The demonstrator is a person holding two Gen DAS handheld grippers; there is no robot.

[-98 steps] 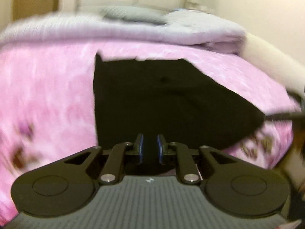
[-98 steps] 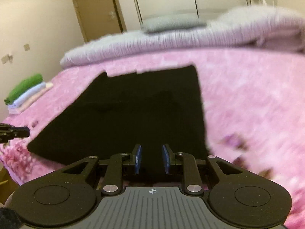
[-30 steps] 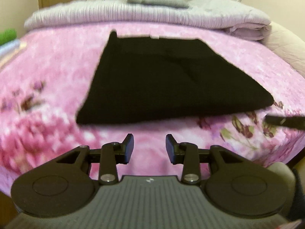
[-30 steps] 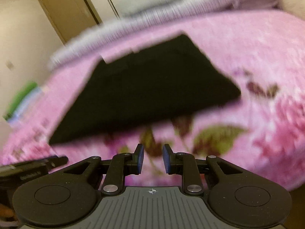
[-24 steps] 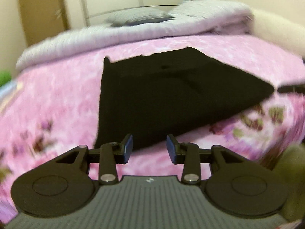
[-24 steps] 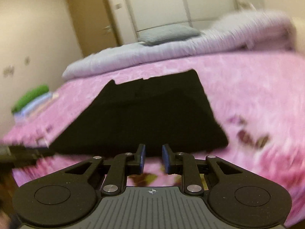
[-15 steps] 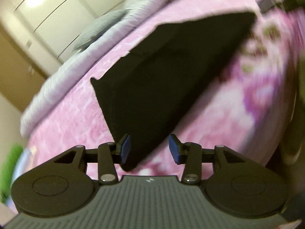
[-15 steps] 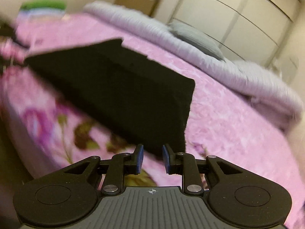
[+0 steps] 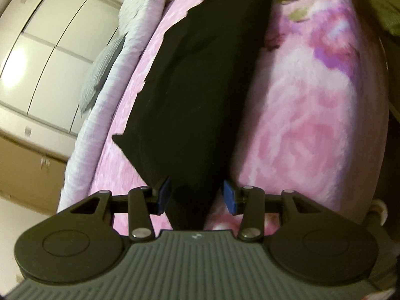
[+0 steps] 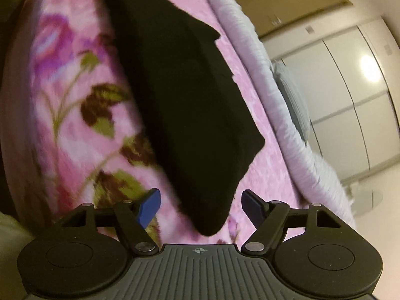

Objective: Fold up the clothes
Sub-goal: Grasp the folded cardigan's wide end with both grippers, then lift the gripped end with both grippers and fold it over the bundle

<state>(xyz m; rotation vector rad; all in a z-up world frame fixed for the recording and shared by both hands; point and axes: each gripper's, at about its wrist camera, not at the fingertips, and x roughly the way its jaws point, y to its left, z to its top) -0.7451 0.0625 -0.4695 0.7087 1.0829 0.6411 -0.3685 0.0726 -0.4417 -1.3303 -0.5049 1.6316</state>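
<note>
Black garment (image 9: pixel 197 95) laid flat on the pink floral blanket (image 9: pixel 312 115) of the bed, folded to a long slab with straight edges; one end corner at each camera.

Left gripper (image 9: pixel 197 196): fingers spread wide, holding nothing. Near corner of the garment between the blue pads (image 9: pixel 163 195), cloth just beside the left pad — contact not settled by the view.

Right gripper (image 10: pixel 200 206): fingers spread wider, holding nothing. Opposite corner (image 10: pixel 212 215) of the garment pointing into the gap, clear of both pads.

Changes over the last few seconds:
- 3.3 s ago: both sets of fingers nearly closed over the near edge of the garment.
- 1.0 s ago: both drawn back off the bed edge, left already open, right narrow.
- Since then: each gripper swung out to its own end of the garment and rolled steeply; right fingers opened in the last half second.

Meaning for the task: lengthwise fold apparently laid down and released. Present stance — one open gripper at each short end — consistent with a pinch at both ends for a further fold or a lift. Which of the two, not settled by these views.

Grey quilt (image 10: pixel 252 57) and pillow (image 10: pixel 292 100) along the far side of the bed, clear of the garment.
</note>
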